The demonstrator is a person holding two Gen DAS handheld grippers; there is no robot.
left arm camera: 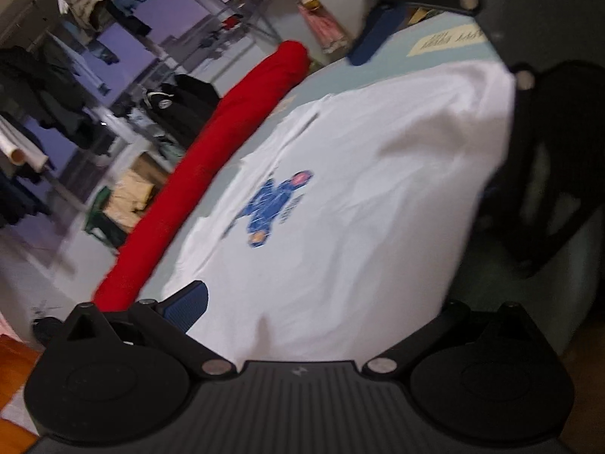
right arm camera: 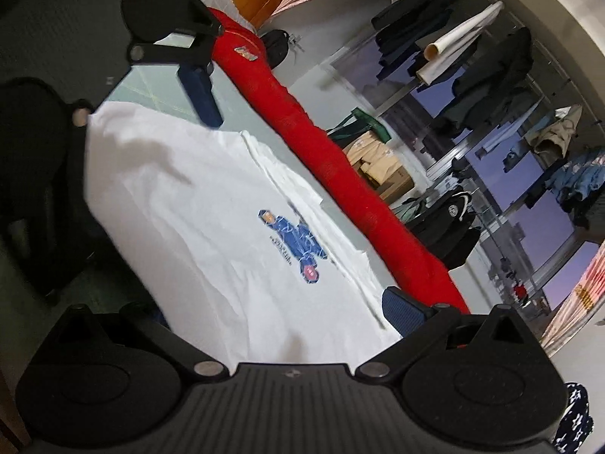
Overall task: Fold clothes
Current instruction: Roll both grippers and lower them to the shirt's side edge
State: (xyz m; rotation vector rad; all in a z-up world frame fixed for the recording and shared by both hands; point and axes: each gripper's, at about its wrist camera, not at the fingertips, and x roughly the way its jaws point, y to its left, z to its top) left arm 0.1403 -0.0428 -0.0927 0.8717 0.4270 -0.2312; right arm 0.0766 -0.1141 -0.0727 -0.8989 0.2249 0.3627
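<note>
Here the white T-shirt lies spread print-up on the pale table, its far edge just beside the red roll. The left gripper and right gripper stand wide open at opposite ends of the shirt, holding nothing. To fold well, I judge each should pinch an edge and lift evenly. No containers hold clothes.

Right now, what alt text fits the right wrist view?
A white T-shirt with a blue figure print lies spread on a pale table, a red roll along its far edge. Open tongs frame it; the other tongs face them.
</note>
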